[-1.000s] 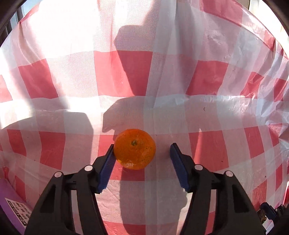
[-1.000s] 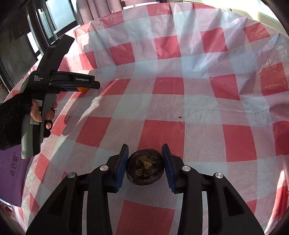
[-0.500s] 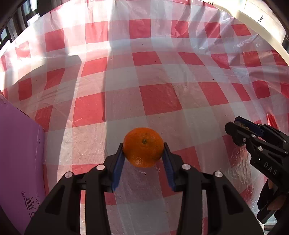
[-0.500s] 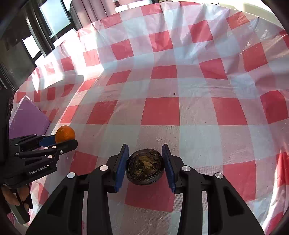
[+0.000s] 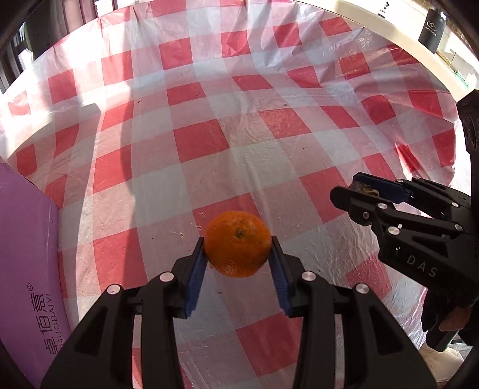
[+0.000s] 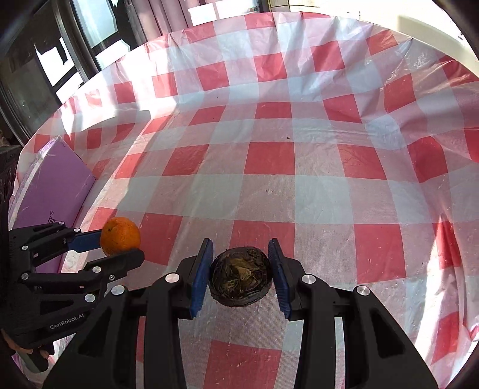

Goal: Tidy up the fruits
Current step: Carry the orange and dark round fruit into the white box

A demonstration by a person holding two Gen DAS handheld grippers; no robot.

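Note:
My left gripper (image 5: 238, 250) is shut on an orange (image 5: 238, 243), its blue pads pressed to both sides, held above the red-and-white checked tablecloth (image 5: 209, 143). My right gripper (image 6: 241, 275) is shut on a dark, wrinkled round fruit (image 6: 241, 279), also lifted off the cloth. From the right wrist view the orange (image 6: 120, 235) and the left gripper (image 6: 116, 244) sit at the lower left. In the left wrist view the right gripper (image 5: 357, 191) comes in from the right with the dark fruit (image 5: 363, 188) just showing between its fingers.
A purple box (image 5: 27, 269) lies at the table's left edge, also seen as the purple box (image 6: 54, 185) in the right wrist view. A dark bottle (image 5: 431, 28) stands on a ledge beyond the far right. Windows (image 6: 60, 59) lie behind the table's far left.
The left gripper closed on the orange, lifted it and swung across toward the right gripper. The right gripper rose a little, still holding the dark fruit.

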